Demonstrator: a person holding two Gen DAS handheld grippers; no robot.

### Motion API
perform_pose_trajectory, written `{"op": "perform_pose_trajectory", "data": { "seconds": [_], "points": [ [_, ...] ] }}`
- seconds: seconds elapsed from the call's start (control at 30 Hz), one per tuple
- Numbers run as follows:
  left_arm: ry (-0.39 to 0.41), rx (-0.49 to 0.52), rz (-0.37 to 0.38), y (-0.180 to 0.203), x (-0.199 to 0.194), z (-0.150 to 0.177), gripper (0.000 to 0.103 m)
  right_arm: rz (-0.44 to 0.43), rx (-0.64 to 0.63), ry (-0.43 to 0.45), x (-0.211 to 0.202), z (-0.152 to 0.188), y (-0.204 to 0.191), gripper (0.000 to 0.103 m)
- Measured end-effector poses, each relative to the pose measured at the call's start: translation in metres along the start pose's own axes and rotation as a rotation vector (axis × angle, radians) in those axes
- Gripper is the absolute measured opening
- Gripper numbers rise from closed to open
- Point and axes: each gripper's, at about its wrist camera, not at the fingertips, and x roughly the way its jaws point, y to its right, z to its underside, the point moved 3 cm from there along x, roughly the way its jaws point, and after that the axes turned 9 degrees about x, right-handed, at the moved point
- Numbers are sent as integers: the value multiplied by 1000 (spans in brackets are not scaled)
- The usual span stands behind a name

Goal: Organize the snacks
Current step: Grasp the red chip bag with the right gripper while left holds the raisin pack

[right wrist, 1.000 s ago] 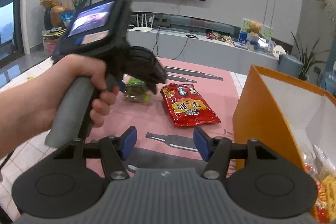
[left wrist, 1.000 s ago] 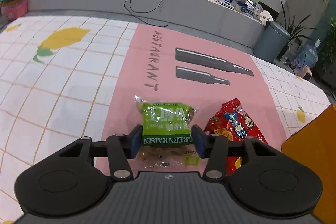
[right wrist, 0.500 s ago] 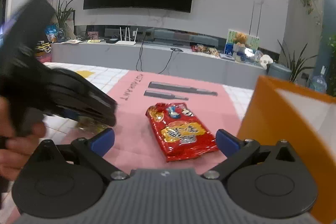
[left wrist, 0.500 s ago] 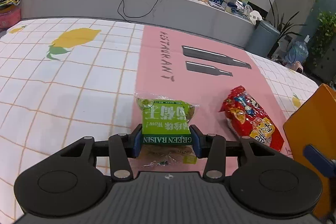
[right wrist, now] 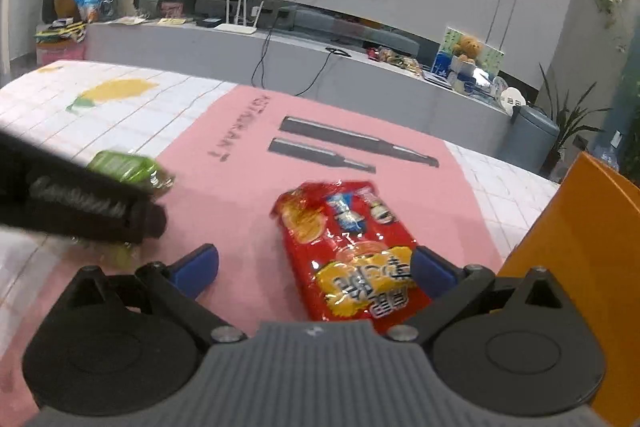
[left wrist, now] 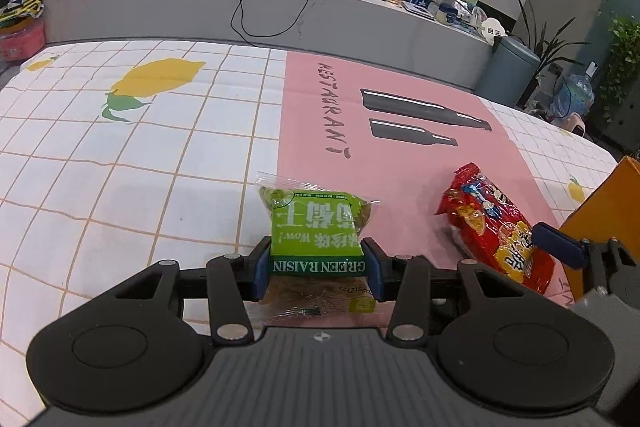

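Pink matting [right wrist: 248,211] carries the red snack bag [right wrist: 352,255] at lower centre of the right wrist view, its long axis running up-frame between the wide-open, empty right gripper [right wrist: 316,267], while the left gripper [left wrist: 316,269] clamps the green raisin packet [left wrist: 316,227].

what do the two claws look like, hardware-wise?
Both match: the left claw and right claw have black linkage arms with silver pivot pins, blue finger pads, round black discs either side and a ribbed grey body. No cables or sleeves visible.
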Motion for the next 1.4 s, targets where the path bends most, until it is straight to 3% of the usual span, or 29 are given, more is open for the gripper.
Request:
{"op": "perform_pose_trajectory", "data": {
  "seconds": [0.27, 0.3, 0.33, 0.4, 0.57, 0.6, 0.63, 0.73, 0.83, 0.9, 1.2, 1.4],
  "points": [
    [9, 25, -11, 1, 1, 0, 52, -26, 8, -5, 11, -6, 11, 100],
    [10, 31, -16, 2, 1, 0, 52, -26, 6, -3, 10, -6, 10, 97],
    [10, 35, -19, 2, 1, 0, 52, -18, -2, 8, 8, -6, 9, 84],
    [9, 41, -24, 3, 1, 0, 52, 5, -37, 27, 4, -4, 4, 71],
    [13, 58, -32, 4, 0, 2, 51, 2, -81, 41, -2, -2, -1, 66],
    [15, 59, -36, 5, -1, 3, 51, 8, -98, 52, -4, -1, -3, 61],
    [18, 56, -40, 4, -1, 4, 51, 22, -132, 64, -7, 1, -8, 51],
    [33, 33, -54, 2, -4, 7, 51, 48, -225, 83, -13, 9, -20, 49],
    [39, 24, -67, 0, -7, 10, 51, 33, -239, 86, -21, 12, -23, 47],
    [42, 29, -75, 1, -9, 12, 51, 27, -261, 94, -26, 13, -24, 41],
    [41, 19, -93, -5, -18, 19, 51, -72, -263, 59, -53, 21, -18, 42],
    [37, 1, -91, -12, -23, 23, 51, -187, -226, -2, -77, 27, -20, 51]
  ]
}}
